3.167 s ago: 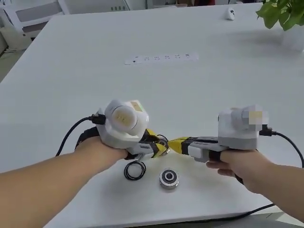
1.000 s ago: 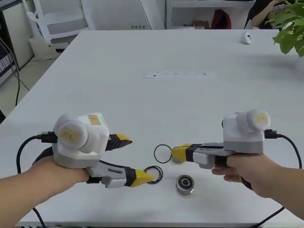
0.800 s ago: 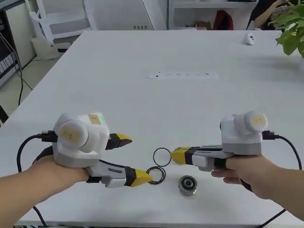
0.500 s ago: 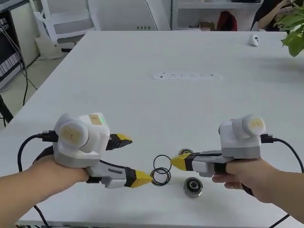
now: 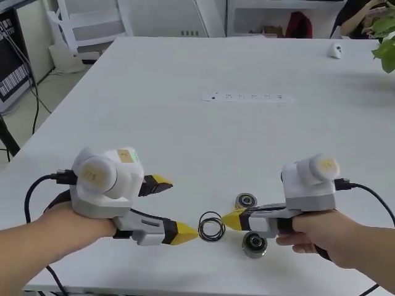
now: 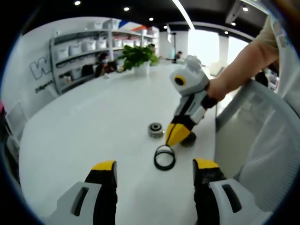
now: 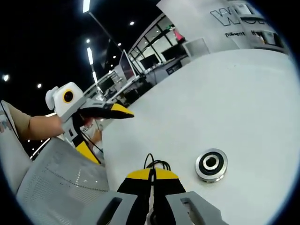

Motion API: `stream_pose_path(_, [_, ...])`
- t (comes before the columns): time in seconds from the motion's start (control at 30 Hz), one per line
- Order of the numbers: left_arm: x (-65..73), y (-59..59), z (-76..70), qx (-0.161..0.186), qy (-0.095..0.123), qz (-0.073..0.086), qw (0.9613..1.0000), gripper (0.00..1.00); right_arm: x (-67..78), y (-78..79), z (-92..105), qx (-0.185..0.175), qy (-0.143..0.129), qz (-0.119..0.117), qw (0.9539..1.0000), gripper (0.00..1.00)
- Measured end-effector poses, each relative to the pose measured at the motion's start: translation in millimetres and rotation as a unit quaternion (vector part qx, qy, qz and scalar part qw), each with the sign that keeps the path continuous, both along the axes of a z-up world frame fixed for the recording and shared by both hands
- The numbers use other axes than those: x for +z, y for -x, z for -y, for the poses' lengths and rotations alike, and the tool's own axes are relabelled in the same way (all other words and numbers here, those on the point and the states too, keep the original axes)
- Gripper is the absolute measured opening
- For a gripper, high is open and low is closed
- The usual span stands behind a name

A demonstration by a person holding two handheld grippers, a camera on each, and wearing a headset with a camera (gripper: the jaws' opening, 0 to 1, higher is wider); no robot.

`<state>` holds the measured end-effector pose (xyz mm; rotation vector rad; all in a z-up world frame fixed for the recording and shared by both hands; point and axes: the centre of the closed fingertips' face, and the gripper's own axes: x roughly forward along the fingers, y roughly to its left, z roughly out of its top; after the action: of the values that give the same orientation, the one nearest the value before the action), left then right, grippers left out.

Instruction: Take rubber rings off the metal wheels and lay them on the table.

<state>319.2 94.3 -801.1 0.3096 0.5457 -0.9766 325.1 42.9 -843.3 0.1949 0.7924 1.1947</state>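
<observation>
1. Two metal wheels sit by the front edge of the white surface (image 5: 185,123): the far wheel (image 5: 245,200) beyond my right tongs (image 5: 229,219), the near wheel (image 5: 254,244) beside them.
2. Rubber rings (image 5: 212,227) lie stacked between both tongs.
3. Right tongs are pressed together, tips at the rings' edge; left tongs (image 5: 174,206) are spread wide, holding nothing.
4. Open surface runs ahead to a power strip (image 5: 247,97).

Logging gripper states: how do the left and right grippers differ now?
The left gripper has its jaws wide apart; the right gripper has them shut. The left gripper sits just short of the rings; the right gripper's tip is at them. Both point at the rings, low over the table.
</observation>
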Motion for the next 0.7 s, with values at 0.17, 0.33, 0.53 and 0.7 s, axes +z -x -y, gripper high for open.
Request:
stream_pose_path(0.17, [-2.7, 0.2, -0.2, 0.000, -0.001, -0.004, 1.0000, 0.66, -3.5, 0.0, 0.2, 0.000, 0.005, -0.004, 1.0000, 0.00])
stream_pose_path(0.33, [-4.3, -0.3, -1.1, 0.000, -0.004, -0.007, 1.0000, 0.66, -7.6, 0.0, 1.4, 0.001, 0.010, -0.008, 0.9999, 0.00])
stream_pose_path(0.53, [-6.6, -1.2, -2.1, 0.001, -0.006, -0.010, 0.9999, 0.66, -9.8, -0.1, 1.9, 0.000, 0.015, -0.006, 0.9999, 0.00])
stream_pose_path(0.7, [-7.8, 0.2, -1.8, 0.000, -0.007, -0.012, 0.9999, 0.66, -10.2, -0.5, 2.0, -0.001, 0.018, -0.001, 0.9998, 0.01])
